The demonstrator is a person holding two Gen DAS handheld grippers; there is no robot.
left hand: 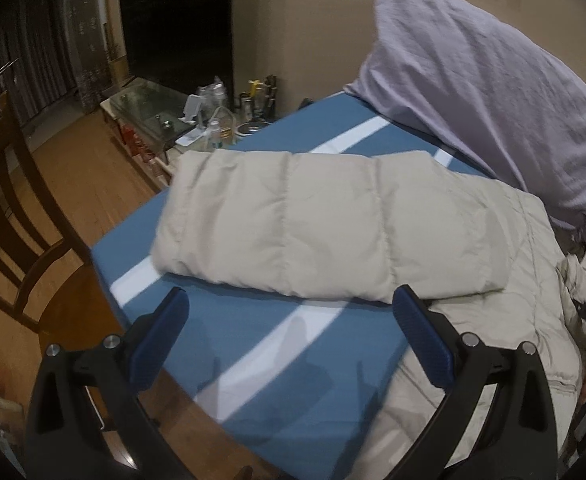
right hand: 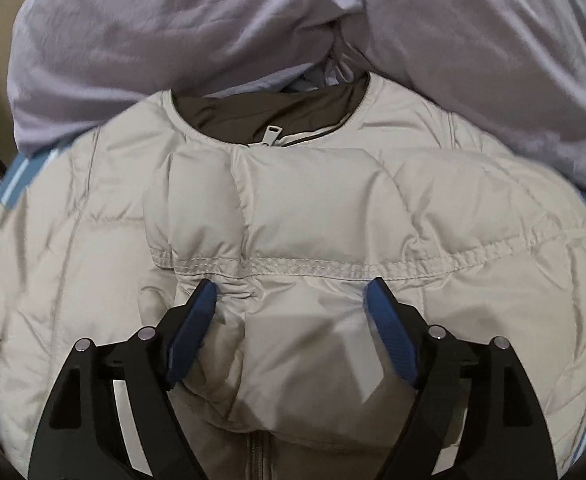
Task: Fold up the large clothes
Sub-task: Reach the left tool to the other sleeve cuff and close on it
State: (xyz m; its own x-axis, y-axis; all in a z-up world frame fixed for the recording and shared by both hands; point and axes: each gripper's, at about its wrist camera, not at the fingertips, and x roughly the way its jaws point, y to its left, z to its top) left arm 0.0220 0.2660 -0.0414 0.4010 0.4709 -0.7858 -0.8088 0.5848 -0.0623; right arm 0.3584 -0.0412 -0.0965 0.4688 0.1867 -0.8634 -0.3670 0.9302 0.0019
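Blue pads of R gripper spread apart, pressing into puffy beige jacket, clamped on nothing. Jacket flat on blue mat, zip up the middle, collar pointing away from R claw; folded sleeve lying crosswise ahead of L gripper, also apart, empty, over mat. R nearer the body. Lilac bedding past collar. No readable labels.

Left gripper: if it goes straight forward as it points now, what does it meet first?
Most likely the folded beige quilted sleeve lying across the blue mat, just ahead of the open left gripper; depth is uncertain.
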